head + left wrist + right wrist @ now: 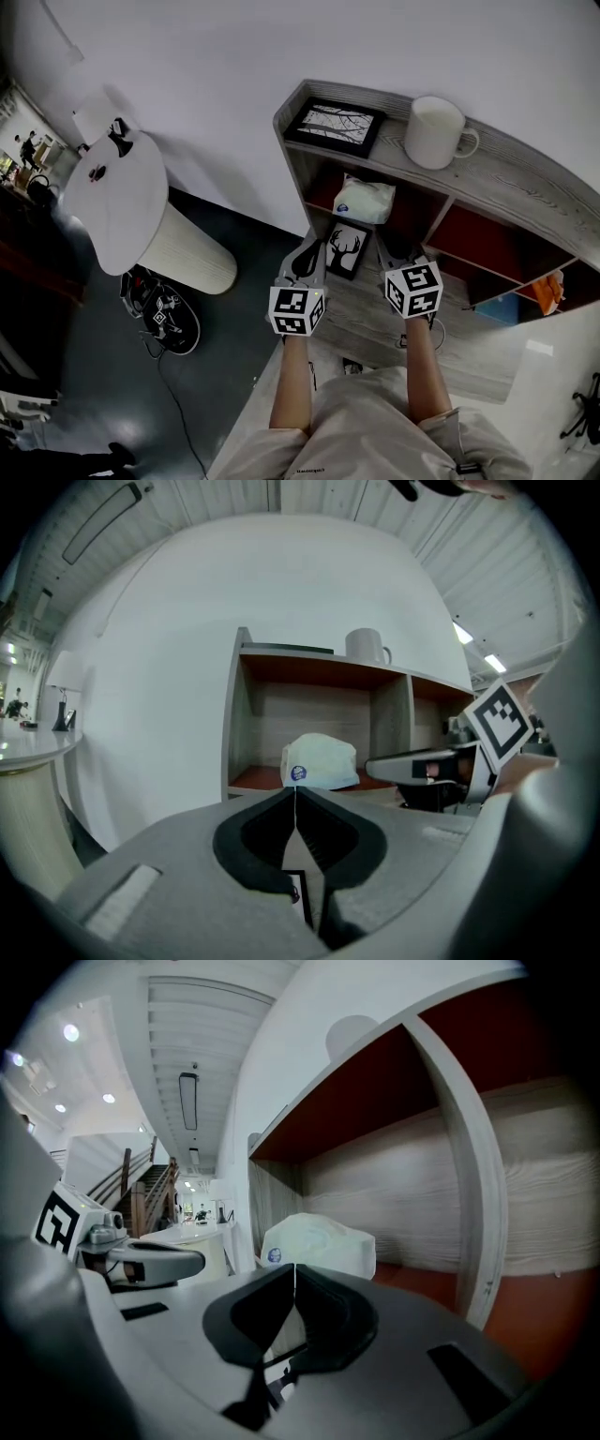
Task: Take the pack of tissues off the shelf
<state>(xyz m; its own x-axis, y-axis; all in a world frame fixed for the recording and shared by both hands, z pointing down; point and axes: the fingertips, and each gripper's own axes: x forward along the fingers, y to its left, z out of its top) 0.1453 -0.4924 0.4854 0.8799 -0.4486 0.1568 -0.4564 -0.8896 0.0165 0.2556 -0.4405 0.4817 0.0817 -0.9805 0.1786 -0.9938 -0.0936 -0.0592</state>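
Note:
The pack of tissues (365,200) is a soft white pack with a small blue round label; it lies in the left upper compartment of the grey wooden shelf (525,192). It also shows straight ahead as the tissue pack (320,761) and, from the right side, as the pack (319,1245). My left gripper (309,255) and right gripper (396,249) hover side by side in front of that compartment, a short way below the pack. Both are shut with nothing between the jaws: left gripper (296,787), right gripper (294,1267).
On the shelf top stand a white mug (435,132) and a framed picture (335,126). A deer picture (347,248) leans on the lower ledge between the grippers. A round white table (122,202) stands to the left, with a black object (169,319) on the floor.

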